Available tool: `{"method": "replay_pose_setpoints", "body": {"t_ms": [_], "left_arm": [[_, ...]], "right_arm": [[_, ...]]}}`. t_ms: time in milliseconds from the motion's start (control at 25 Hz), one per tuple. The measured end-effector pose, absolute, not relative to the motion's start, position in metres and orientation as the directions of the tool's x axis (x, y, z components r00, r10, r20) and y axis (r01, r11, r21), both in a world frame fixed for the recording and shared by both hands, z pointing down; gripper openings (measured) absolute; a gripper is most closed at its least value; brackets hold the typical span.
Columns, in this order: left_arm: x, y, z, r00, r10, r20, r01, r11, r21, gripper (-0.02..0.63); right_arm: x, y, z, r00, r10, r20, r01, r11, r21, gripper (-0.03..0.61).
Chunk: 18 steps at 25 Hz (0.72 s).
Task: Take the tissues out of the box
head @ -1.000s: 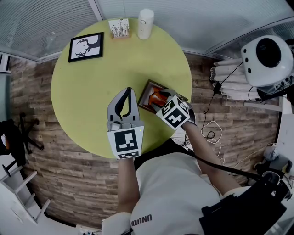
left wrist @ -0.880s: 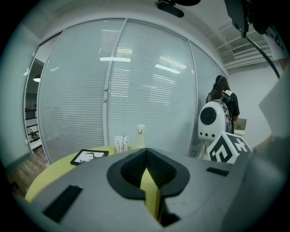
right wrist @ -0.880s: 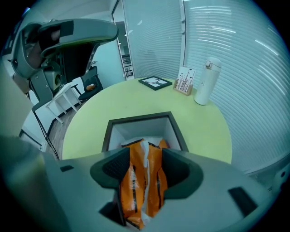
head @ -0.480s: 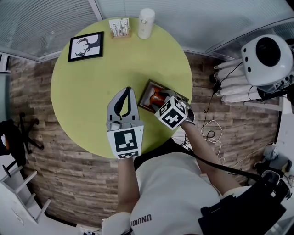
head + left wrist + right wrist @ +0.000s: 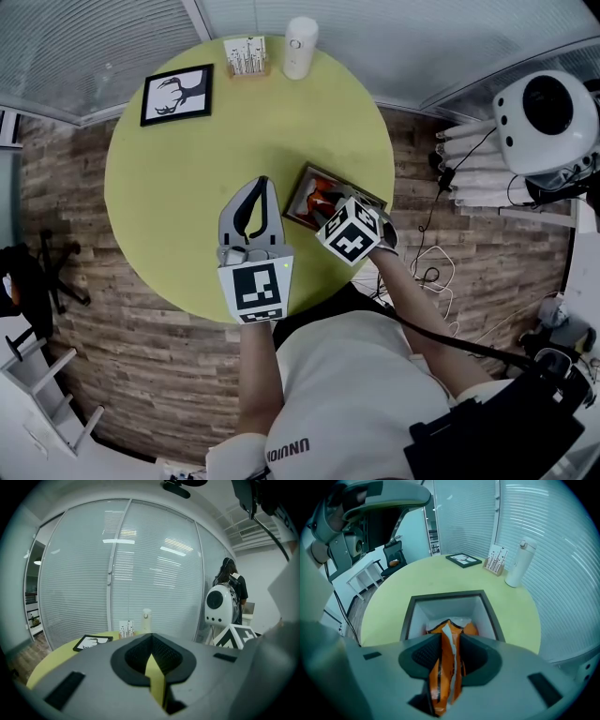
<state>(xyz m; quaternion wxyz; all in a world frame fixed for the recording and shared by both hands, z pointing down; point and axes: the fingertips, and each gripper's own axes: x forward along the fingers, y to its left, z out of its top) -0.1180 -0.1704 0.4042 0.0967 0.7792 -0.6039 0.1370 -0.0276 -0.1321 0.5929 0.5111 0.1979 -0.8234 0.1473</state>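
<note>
- The orange tissue pack [image 5: 447,667] stands half out of the open box [image 5: 440,595], crumpled between the 2 jaws of the right hand-held gripper [image 5: 450,641]. The jaws have just been closing and now pinch the pack.
- The box sits near the right edge of the round yellow-green surface [image 5: 187,187].
- The left hand-held gripper [image 5: 151,654] is just left of the box, its jaws nearly together with nothing in them.
- At the far edge stand a framed picture [image 5: 175,96], a card holder [image 5: 245,56] and a white bottle [image 5: 300,47].
</note>
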Motion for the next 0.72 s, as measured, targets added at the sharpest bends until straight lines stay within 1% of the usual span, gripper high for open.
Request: {"method": "replay_pose_setpoints", "body": {"t_ms": [440,720], "left_arm": [[-0.114,-0.171,0.401,0.242,-0.915,0.322,-0.965,-0.261,-0.016,0.012],[-0.116,-0.171,0.400,0.236,-0.919,0.317,-0.967,-0.255,-0.019,0.012]], "right_arm": [[-0.026,-0.132,0.589,-0.399,-0.195,0.896,-0.483,0.875,-0.025,0.048],[-0.027,-0.136,0.582,-0.413,-0.215,0.885,-0.491,0.871,-0.018,0.031]]}}
